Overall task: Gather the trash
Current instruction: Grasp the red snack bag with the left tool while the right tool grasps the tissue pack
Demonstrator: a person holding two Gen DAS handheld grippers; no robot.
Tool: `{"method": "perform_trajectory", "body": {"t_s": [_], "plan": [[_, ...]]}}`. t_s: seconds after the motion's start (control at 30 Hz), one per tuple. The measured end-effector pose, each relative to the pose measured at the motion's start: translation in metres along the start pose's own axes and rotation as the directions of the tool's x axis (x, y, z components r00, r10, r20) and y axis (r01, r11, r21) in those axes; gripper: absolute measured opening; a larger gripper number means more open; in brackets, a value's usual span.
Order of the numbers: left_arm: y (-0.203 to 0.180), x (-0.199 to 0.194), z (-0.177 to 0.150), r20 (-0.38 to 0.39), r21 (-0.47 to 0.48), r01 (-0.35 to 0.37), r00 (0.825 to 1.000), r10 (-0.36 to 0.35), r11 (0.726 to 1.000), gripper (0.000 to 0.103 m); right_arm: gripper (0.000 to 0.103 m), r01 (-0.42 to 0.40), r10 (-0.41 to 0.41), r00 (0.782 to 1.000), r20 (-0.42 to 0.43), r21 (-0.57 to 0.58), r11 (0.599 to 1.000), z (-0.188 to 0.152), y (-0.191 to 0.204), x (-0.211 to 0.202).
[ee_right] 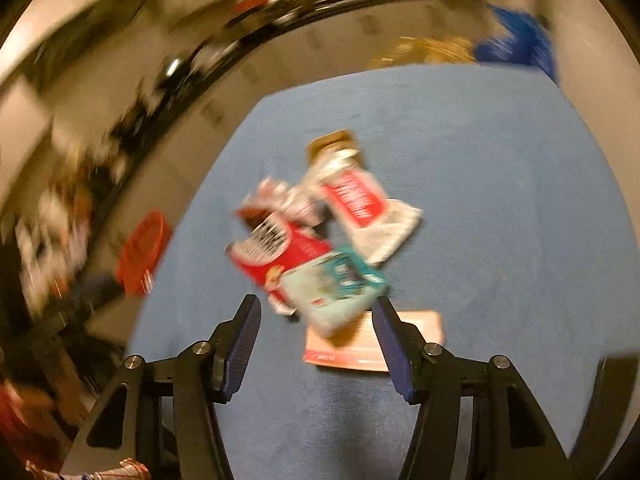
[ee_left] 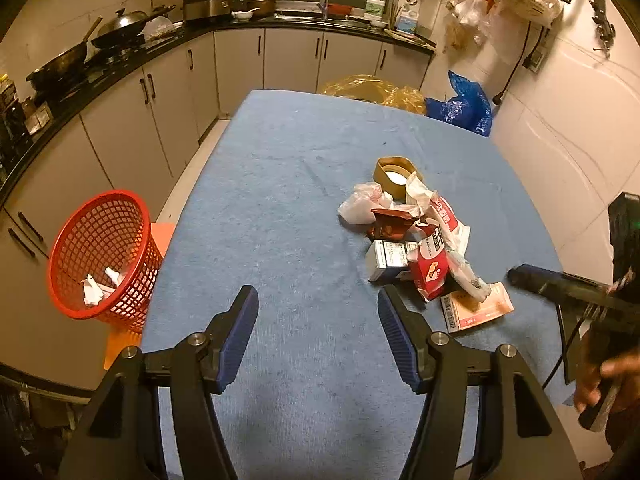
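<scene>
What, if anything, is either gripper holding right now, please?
Nothing is held. The left gripper and right gripper both stand open above the blue table, short of the trash pile.

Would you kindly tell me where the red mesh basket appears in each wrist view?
Left wrist view: red mesh basket at the left, beside the table's left edge, white paper inside.
Right wrist view: the basket is a blurred red shape at mid-left, off the table's edge.
Shared landmark: the trash pile on the blue tablecloth.
</scene>
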State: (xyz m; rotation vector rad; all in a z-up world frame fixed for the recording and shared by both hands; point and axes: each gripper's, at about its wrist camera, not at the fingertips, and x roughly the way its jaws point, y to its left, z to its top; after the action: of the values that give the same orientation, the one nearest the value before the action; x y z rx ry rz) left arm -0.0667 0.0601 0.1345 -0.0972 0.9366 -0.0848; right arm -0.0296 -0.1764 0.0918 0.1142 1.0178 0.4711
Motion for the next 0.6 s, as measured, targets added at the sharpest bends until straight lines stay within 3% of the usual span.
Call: {"method": "perform_trajectory", "body": {"t_s": [0.1, 0.2, 0.27, 0.33, 0.47, 0.6], "plan": [[0.001, 0.002, -0.001, -0.014, -0.007, -0.002, 1.000, 0.002, 1.000, 0.064, 0.066, 0.102, -0.111, 0.993, -0.030, -0.209, 0.973, -0.002, 0.030, 0.023], [0.000, 0.004, -0.002, -0.030, -0.014, 0.007, 1.000, -0.007, 1.000, 0.064, 0.063, 0.191, -0.209, 0.978, -0.023, -0.315, 0.930, -0.003, 0.037, 0.041], [-0.001, 0.005, -0.002, -0.039, -0.015, 0.025, 0.999, -0.025, 1.000, 0.065, 0.028, 0.222, -0.252, 0.967, -0.046, -0.343, 0.913, -0.004, 0.034, 0.049], [-0.003, 0.006, -0.001, -0.045, -0.013, 0.040, 0.998, -0.040, 0.999, 0.065, 0.017, 0.210, -0.234, 0.971, -0.040, -0.312, 0.926, -0.004, 0.025, 0.045], [-0.011, 0.015, 0.003, -0.068, -0.014, 0.119, 0.990, -0.120, 0.993, 0.066, 0.012, 0.194, -0.200, 0.980, -0.001, -0.237, 0.952, -0.004, 0.013, 0.023], [-0.025, 0.037, 0.010, -0.102, -0.027, 0.217, 0.970, -0.219, 0.976, 0.066, 0.011, 0.105, -0.099, 0.994, 0.054, -0.103, 0.989, -0.004, -0.004, -0.010]]}}
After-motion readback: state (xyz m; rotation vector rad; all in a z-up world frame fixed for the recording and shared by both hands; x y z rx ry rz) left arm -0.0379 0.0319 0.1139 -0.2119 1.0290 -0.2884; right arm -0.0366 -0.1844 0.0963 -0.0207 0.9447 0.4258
